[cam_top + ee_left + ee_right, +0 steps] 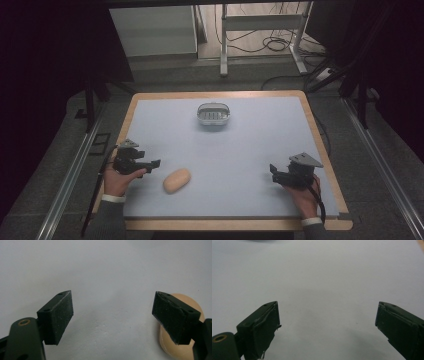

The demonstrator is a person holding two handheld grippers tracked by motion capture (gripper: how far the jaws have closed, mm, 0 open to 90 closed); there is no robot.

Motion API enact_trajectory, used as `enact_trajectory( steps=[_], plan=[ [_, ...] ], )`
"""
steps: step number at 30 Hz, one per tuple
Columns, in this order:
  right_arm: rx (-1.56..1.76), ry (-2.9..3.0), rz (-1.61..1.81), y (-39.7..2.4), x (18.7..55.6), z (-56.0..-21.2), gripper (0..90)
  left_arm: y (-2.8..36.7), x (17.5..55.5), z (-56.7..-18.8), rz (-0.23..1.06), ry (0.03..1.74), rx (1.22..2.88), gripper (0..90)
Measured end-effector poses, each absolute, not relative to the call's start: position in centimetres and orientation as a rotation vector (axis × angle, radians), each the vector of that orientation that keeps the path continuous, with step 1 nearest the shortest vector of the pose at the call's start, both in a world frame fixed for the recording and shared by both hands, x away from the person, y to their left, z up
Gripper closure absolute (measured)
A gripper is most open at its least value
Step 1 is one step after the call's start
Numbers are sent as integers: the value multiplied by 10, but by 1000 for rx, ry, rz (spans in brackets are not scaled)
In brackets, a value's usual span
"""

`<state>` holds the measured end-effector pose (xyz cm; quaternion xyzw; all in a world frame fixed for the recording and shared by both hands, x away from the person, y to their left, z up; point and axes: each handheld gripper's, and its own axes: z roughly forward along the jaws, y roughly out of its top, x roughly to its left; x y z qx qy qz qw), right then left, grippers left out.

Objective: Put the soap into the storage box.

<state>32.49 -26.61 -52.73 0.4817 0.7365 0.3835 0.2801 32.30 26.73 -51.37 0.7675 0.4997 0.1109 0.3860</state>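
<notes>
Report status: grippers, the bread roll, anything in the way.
Left gripper open, empty. Right gripper open, empty. Bread roll beside left gripper, untouched. Nothing between them.

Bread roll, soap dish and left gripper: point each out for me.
bread roll [177,180], high view, middle of its top.
soap dish [213,114], high view, near rim.
left gripper [155,163], high view, at its open jaw tips beside the roll.

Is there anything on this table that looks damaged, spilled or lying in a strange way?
Mostly no. The tan oval object lies flat on the mat beside the left gripper, and the small grey basket stands upright farther back. One small flaw: on the right gripper the pads look worn, with frayed edges peeling.
</notes>
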Motion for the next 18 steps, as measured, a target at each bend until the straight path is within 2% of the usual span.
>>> enact_trajectory(
  steps=[9,18],
  plan=[
    [1312,1986,1039,-268,327,-528,59,261,317,-514,298,1261,1991,141],
    [1318,1966,1027,-268,326,-528,77,261,315,-512,303,1261,1994,157]
  ],
)
